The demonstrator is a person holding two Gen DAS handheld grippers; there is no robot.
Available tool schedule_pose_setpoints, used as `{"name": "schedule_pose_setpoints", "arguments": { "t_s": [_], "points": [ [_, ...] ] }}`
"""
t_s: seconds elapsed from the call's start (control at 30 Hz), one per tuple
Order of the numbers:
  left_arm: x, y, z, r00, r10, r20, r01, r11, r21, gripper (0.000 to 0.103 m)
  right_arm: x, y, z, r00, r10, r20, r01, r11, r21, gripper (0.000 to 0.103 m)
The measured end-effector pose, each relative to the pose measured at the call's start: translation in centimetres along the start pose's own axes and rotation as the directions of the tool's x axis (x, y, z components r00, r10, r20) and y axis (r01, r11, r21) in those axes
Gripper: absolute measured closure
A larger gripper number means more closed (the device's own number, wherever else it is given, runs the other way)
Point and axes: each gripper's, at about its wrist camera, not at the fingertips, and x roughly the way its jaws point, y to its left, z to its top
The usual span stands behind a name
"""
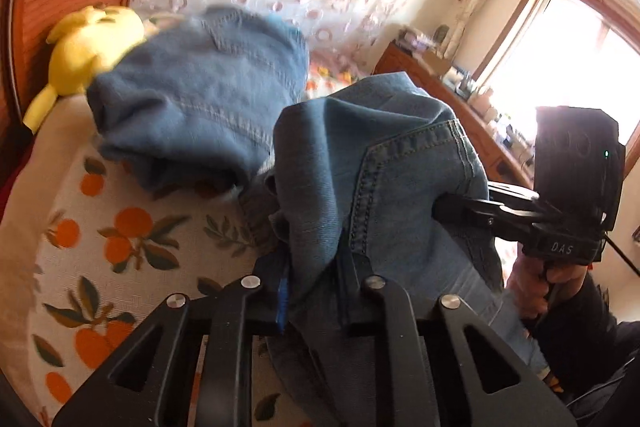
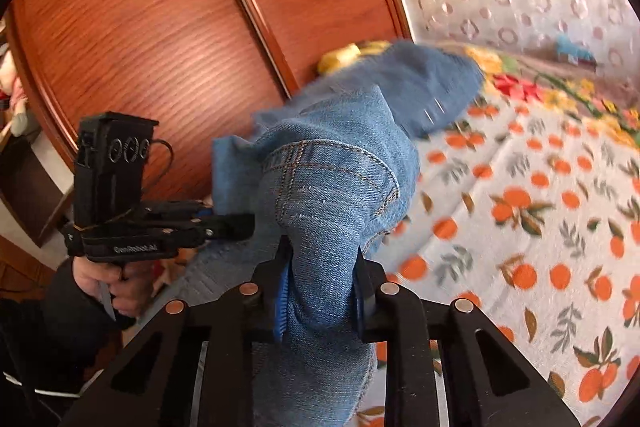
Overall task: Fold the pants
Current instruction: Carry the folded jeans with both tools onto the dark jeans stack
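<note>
Left gripper (image 1: 310,291): jaws clamped on a bunch of denim, the jeans (image 1: 360,187) rising ahead of the jaws and lifted off the bed (image 1: 120,227). Right gripper (image 2: 322,291): jaws clamped on another fold of the same jeans, cloth spilling below and beyond them. Far end of the jeans blurred, ahead of both jaws near a yellow plush toy (image 1: 86,47). Wooden headboard (image 2: 160,7) behind.
</note>
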Motion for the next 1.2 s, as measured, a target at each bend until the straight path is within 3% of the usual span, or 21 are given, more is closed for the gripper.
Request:
{"name": "schedule_pose_setpoints", "arguments": {
  "t_s": [0.23, 0.5, 0.63, 0.77, 0.9, 1.0, 1.07, 1.2],
  "points": [
    [-5.2, 0.3, 3.6, 0.99, 0.013, 0.142, -0.017, 1.0, 0.022, 0.085, -1.1, 4.8, 5.1, 0.995, 0.039, 0.095, -0.026, 0.99, -0.138, 0.079],
    [-12.6, 1.8, 9.8, 0.951, 0.064, 0.304, -0.081, 0.996, 0.044, 0.085, -0.9, 8.0, 12.0, 0.974, 0.111, 0.198, -0.069, 0.976, -0.208, 0.079],
    [-13.6, 2.2, 13.5, 0.934, 0.121, 0.337, -0.156, 0.985, 0.077, 0.085, -0.2, 7.7, 14.8, 0.958, 0.127, 0.259, -0.073, 0.975, -0.21, 0.079],
    [-11.1, 3.5, 18.0, 0.933, 0.166, 0.318, -0.212, 0.971, 0.115, 0.085, 2.2, 5.1, 16.2, 0.942, 0.098, 0.32, -0.052, 0.987, -0.15, 0.079],
    [-2.5, 5.9, 22.7, 0.962, 0.201, 0.183, -0.229, 0.962, 0.146, 0.084, 6.3, 0.5, 16.3, 0.948, -0.011, 0.318, 0.022, 0.999, -0.032, 0.079],
    [4.6, 8.3, 24.0, 0.976, 0.216, 0.025, -0.218, 0.966, 0.139, 0.083, 10.0, -4.6, 15.9, 0.963, -0.132, 0.235, 0.116, 0.99, 0.081, 0.072],
    [7.0, 9.6, 24.4, 0.977, 0.212, -0.028, -0.207, 0.971, 0.123, 0.083, 12.2, -7.6, 15.0, 0.969, -0.206, 0.134, 0.185, 0.971, 0.153, 0.064],
    [6.3, 9.7, 24.6, 0.968, 0.249, 0.015, -0.249, 0.961, 0.121, 0.077, 13.4, -10.6, 14.2, 0.973, -0.225, 0.042, 0.213, 0.958, 0.194, 0.056]
  ]
}}
